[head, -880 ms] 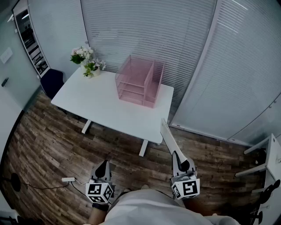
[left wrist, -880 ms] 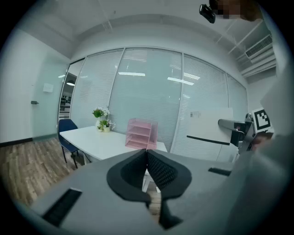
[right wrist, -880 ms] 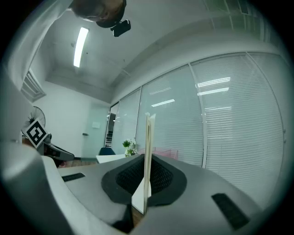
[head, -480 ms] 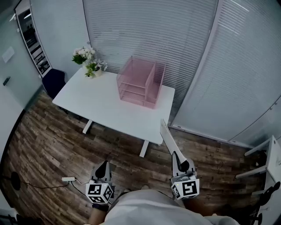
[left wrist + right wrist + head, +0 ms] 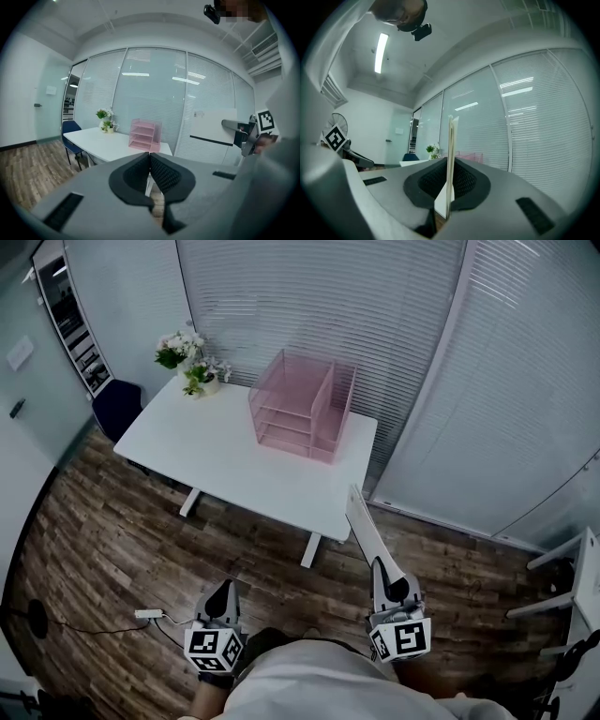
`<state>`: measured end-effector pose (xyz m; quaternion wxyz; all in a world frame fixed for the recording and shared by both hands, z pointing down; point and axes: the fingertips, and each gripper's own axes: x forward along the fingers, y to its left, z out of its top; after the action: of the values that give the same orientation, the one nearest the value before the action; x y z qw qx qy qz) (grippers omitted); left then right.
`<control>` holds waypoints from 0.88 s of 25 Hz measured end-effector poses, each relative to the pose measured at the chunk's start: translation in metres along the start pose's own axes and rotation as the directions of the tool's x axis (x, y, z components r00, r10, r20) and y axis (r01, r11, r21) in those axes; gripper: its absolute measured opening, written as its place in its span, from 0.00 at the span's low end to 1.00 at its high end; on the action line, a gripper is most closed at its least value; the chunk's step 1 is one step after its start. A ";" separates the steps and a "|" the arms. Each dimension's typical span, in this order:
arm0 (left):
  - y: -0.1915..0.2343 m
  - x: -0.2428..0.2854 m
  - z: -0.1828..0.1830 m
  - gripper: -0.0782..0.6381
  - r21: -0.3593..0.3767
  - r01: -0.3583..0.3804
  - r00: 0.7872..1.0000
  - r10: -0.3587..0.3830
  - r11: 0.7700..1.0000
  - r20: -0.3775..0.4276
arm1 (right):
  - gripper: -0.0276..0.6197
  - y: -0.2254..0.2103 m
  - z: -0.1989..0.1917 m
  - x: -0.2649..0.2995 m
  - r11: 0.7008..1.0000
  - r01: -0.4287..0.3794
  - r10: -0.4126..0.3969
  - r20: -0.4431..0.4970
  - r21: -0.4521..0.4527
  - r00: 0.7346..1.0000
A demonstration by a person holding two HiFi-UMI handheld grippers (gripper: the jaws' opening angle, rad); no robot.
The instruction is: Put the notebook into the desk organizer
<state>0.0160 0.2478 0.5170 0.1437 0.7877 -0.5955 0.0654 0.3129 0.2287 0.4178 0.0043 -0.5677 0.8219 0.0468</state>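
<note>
My right gripper (image 5: 382, 585) is shut on a thin white notebook (image 5: 364, 526), held edge-up and pointing forward over the wooden floor; in the right gripper view the notebook (image 5: 451, 159) stands upright between the pads of that gripper (image 5: 449, 183). The pink wire desk organizer (image 5: 300, 405) stands on the white desk (image 5: 225, 460) ahead, well away from both grippers. My left gripper (image 5: 222, 600) hangs low at the left, shut with nothing in it; its pads meet in the left gripper view (image 5: 150, 171), where the organizer (image 5: 145, 134) shows far off.
A pot of flowers (image 5: 192, 364) stands at the desk's far left corner, a dark blue chair (image 5: 116, 409) beside it. Glass walls with blinds run behind the desk. A cable and plug (image 5: 148, 615) lie on the floor near my left gripper. A white frame (image 5: 574, 582) stands at the right.
The view has shifted slightly: the desk and organizer sit a little nearer and to the right. Both grippers keep their hold and posture, the notebook still in the right one.
</note>
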 end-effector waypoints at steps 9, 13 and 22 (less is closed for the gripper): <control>0.013 0.007 -0.018 0.12 -0.026 -0.014 0.999 0.013 1.000 -0.033 | 0.08 0.003 -0.005 0.016 1.000 -0.012 0.012 0.001 -0.015 1.000; 0.021 0.035 -0.017 0.12 -0.036 0.018 0.999 -0.019 0.999 -0.028 | 0.08 0.003 -0.005 0.039 0.999 -0.001 0.001 0.003 -0.033 1.000; 0.087 0.115 0.002 0.12 -0.068 0.067 0.996 -0.070 0.995 -0.050 | 0.08 0.009 -0.006 0.127 0.996 0.060 -0.061 -0.018 -0.058 0.998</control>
<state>-0.0350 0.1199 0.5592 0.1876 0.8005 -0.5659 0.0614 0.2596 0.1125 0.4171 -0.0188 -0.5927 0.8026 0.0648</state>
